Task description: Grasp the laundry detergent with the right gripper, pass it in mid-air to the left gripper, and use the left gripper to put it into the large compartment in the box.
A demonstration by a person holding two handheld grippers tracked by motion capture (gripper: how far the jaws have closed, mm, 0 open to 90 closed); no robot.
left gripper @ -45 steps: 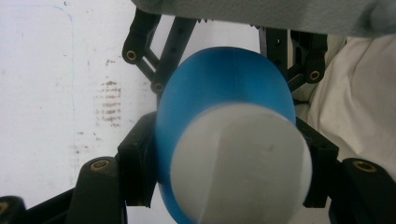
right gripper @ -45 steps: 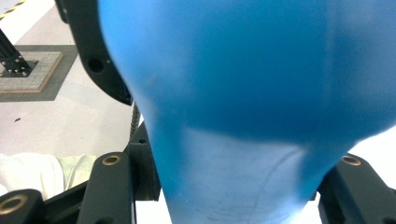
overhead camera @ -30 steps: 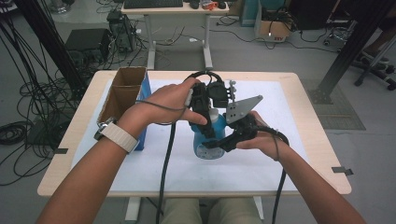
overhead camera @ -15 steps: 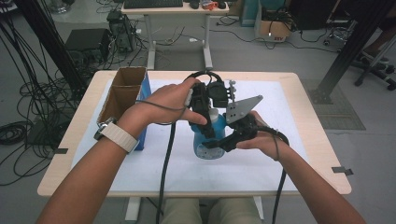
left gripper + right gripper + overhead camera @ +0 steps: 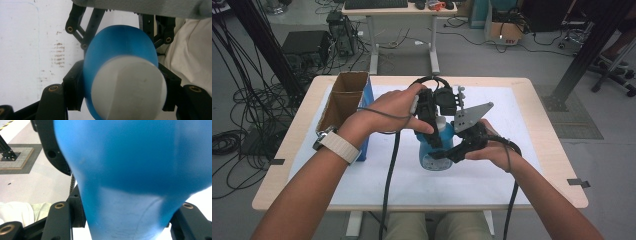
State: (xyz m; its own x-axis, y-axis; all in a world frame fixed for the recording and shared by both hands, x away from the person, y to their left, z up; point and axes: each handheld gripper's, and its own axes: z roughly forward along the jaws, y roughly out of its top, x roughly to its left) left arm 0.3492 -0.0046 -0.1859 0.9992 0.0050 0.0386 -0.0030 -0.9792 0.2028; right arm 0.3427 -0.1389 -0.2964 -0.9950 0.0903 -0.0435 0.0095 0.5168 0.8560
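A blue bottle point(image 5: 433, 152) with a white cap point(image 5: 442, 125) is held above the white mat, tilted, its round base toward the near edge. My left gripper point(image 5: 438, 131) comes from above and is shut on the bottle's top end; in the left gripper view the cap point(image 5: 130, 87) is close, the blue body point(image 5: 120, 42) behind it, a black jaw pressed on each side of my left gripper point(image 5: 120, 82). My right gripper point(image 5: 443, 152) grips the bottle's lower body from the right. In the right gripper view the blue bottle point(image 5: 135, 157) sits tight between my right gripper point(image 5: 125, 212).
An open cardboard box point(image 5: 343, 97) with a blue side stands at the table's left. The white mat point(image 5: 512, 115) covers most of the wooden table point(image 5: 552, 145). Cables trail from both grippers over the near edge. A desk and floor cables lie beyond the table.
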